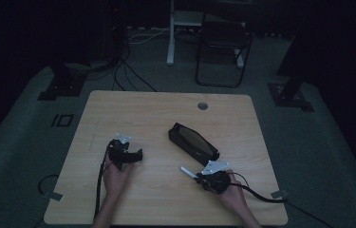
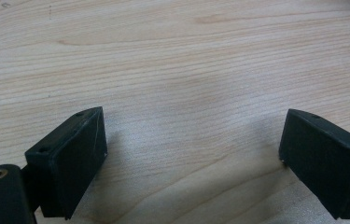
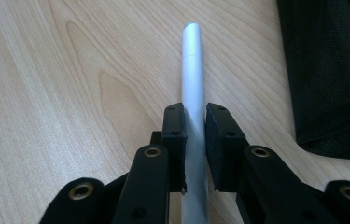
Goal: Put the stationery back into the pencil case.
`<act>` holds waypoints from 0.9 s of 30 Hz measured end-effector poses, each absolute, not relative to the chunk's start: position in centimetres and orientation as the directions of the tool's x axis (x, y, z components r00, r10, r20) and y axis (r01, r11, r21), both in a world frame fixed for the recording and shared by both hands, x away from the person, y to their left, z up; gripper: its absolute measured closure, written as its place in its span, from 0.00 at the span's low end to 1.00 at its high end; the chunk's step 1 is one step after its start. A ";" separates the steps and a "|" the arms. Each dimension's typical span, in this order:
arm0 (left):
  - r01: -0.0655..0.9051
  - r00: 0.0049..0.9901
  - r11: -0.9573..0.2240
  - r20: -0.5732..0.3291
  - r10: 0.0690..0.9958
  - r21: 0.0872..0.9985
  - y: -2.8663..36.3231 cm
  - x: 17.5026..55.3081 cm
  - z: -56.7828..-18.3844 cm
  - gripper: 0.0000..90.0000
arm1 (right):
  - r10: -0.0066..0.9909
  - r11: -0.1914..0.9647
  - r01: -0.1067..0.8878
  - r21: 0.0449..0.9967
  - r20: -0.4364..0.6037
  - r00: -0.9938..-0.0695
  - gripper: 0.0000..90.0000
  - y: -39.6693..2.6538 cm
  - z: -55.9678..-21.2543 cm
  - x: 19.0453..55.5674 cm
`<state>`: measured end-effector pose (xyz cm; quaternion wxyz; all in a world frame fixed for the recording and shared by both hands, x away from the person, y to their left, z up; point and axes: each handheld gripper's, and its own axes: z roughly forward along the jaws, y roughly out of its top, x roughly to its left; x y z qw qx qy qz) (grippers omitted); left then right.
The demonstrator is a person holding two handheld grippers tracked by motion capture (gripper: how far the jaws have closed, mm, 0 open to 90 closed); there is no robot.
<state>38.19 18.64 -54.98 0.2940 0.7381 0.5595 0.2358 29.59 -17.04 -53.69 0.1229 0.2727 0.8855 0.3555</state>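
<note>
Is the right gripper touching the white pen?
Touching. The right gripper view shows the right gripper with both jaws pressed against the white pen.

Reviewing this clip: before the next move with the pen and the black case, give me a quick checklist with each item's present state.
1. Right tool shut on the silver pen: ok, both jaws press its barrel.
2. Pen runs straight out between the jaws: ok.
3. Left tool open, nothing between its jaws: ok.
4. Black case lying on the table, apart from both tools: ok.
5. Case open to take the pen: cannot tell, too dark.
6. Bare table between pen tip and case: ok.
</note>
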 end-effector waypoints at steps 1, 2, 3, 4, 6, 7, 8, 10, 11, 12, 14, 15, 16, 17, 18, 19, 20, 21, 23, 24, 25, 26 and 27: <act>0.687 0.263 -0.201 0.019 0.965 0.698 18.6 38.2 -55.0 0.09 | 0.571 0.598 0.395 0.698 -0.024 -0.821 0.88 -17.1 -53.7 29.6; 0.687 0.263 -0.201 0.019 0.965 0.698 18.6 38.2 -55.0 0.09 | 0.570 0.596 0.395 0.699 -0.022 -0.821 0.88 -17.1 -53.6 29.6; 0.687 0.263 -0.201 0.019 0.965 0.698 18.6 38.2 -55.0 0.09 | 0.570 0.594 0.395 0.701 -0.021 -0.821 0.88 -17.1 -53.6 29.5; 0.687 0.263 -0.201 0.019 0.965 0.698 18.6 38.2 -55.0 0.09 | 0.570 0.594 0.395 0.701 -0.020 -0.822 0.88 -17.1 -53.5 29.5; 0.687 0.263 -0.201 0.019 0.965 0.698 18.6 38.2 -55.0 0.09 | 0.570 0.591 0.395 0.704 -0.017 -0.821 0.88 -17.2 -53.4 29.5; 0.687 0.263 -0.201 0.019 0.965 0.698 18.6 38.2 -55.0 0.09 | 0.571 0.588 0.396 0.705 -0.015 -0.821 0.88 -17.2 -53.3 29.4; 0.688 0.262 -0.200 0.019 0.965 0.698 18.6 38.2 -55.0 0.09 | 0.570 0.587 0.394 0.707 -0.016 -0.822 0.88 -17.2 -53.3 29.4; 0.687 0.263 -0.201 0.019 0.965 0.698 18.6 38.2 -55.0 0.09 | 0.570 0.584 0.395 0.709 -0.011 -0.822 0.88 -17.3 -53.2 29.4; 0.687 0.263 -0.201 0.019 0.965 0.698 18.6 38.2 -55.0 0.09 | 0.570 0.581 0.396 0.711 -0.009 -0.821 0.88 -17.3 -53.1 29.4; 0.687 0.263 -0.201 0.019 0.965 0.698 18.6 38.2 -55.0 0.09 | 0.570 0.581 0.394 0.712 -0.010 -0.822 0.88 -17.3 -53.1 29.3; 0.687 0.263 -0.201 0.019 0.965 0.698 18.6 38.2 -55.0 0.09 | 0.570 0.580 0.393 0.713 -0.011 -0.822 0.88 -17.4 -53.0 29.3; 0.687 0.262 -0.201 0.019 0.965 0.698 18.6 38.2 -55.0 0.09 | 0.568 0.581 0.391 0.714 -0.011 -0.823 0.88 -17.4 -53.0 29.3; 0.687 0.263 -0.201 0.019 0.965 0.698 18.6 38.2 -55.0 0.09 | 0.569 0.579 0.391 0.715 -0.011 -0.822 0.88 -17.4 -52.9 29.3; 0.687 0.262 -0.201 0.019 0.965 0.698 18.6 38.2 -55.0 0.09 | 0.570 0.579 0.390 0.716 -0.014 -0.821 0.88 -17.5 -52.8 29.3; 0.687 0.263 -0.201 0.019 0.965 0.698 18.6 38.2 -55.0 0.09 | 0.573 0.578 0.390 0.717 -0.015 -0.819 0.88 -17.5 -52.7 29.2; 0.687 0.263 -0.201 0.019 0.965 0.698 18.6 38.2 -55.0 0.09 | 0.573 0.576 0.387 0.720 -0.018 -0.819 0.88 -17.5 -52.6 29.2; 0.687 0.263 -0.201 0.019 0.965 0.698 18.6 38.2 -55.0 0.09 | 0.572 0.575 0.384 0.722 -0.020 -0.820 0.88 -17.5 -52.5 29.2; 0.687 0.262 -0.201 0.019 0.965 0.698 18.6 38.2 -55.0 0.09 | 0.571 0.575 0.379 0.725 -0.024 -0.821 0.88 -17.5 -52.4 29.1; 0.687 0.263 -0.201 0.019 0.965 0.698 18.6 38.2 -55.0 0.09 | 0.569 0.575 0.375 0.727 -0.026 -0.822 0.88 -17.5 -52.3 29.1; 0.687 0.263 -0.201 0.019 0.965 0.698 18.6 38.2 -55.0 0.09 | 0.569 0.575 0.375 0.728 -0.026 -0.822 0.88 -17.5 -52.2 29.0; 0.687 0.263 -0.201 0.019 0.965 0.698 18.6 38.2 -55.0 0.09 | 0.569 0.574 0.373 0.729 -0.027 -0.822 0.88 -17.5 -52.2 29.0; 0.687 0.263 -0.201 0.019 0.965 0.698 18.6 38.2 -55.0 0.09 | 0.567 0.575 0.370 0.730 -0.030 -0.823 0.88 -17.5 -52.1 29.0; 0.687 0.263 -0.201 0.019 0.965 0.698 18.6 38.2 -55.0 0.09 | 0.568 0.574 0.370 0.730 -0.030 -0.823 0.88 -17.5 -52.0 29.0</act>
